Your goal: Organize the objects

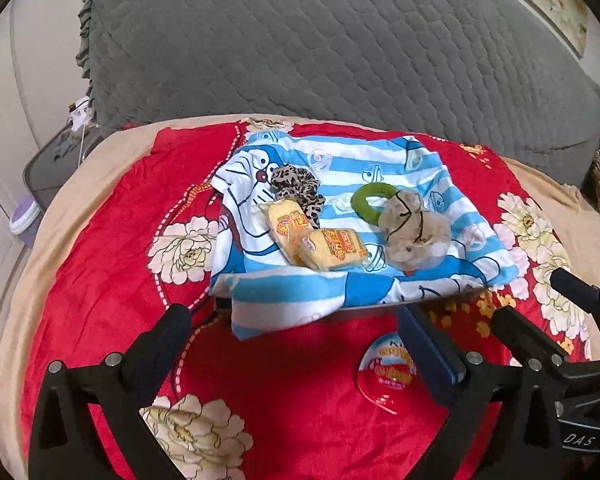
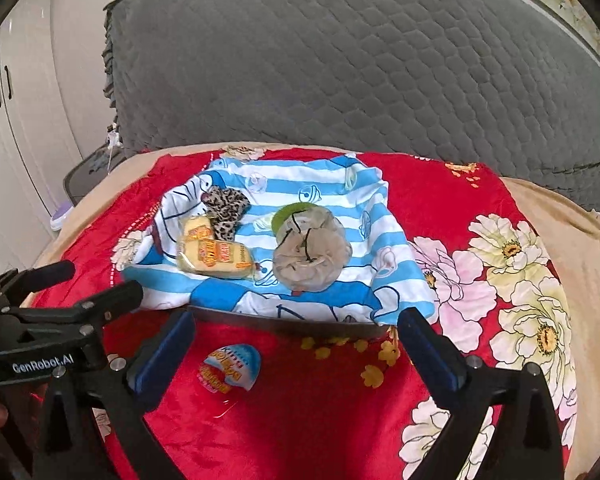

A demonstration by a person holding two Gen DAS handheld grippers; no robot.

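Red floral blanket [image 2: 308, 420]: my left claw [image 1: 296, 340] and right claw [image 2: 296, 344] gape wide, empty | snack packets [image 1: 332, 248] and scrunchies on striped cloth [image 2: 308, 184] | next, I judge: egg-shaped packet [image 2: 230, 368].

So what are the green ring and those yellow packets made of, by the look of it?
The green ring looks like matte felt or fuzzy fabric: dull surface, no shine. The two yellow packets look like clear glossy plastic film around something pale yellow and spongy, perhaps cake: the film glints and is printed in red and orange.
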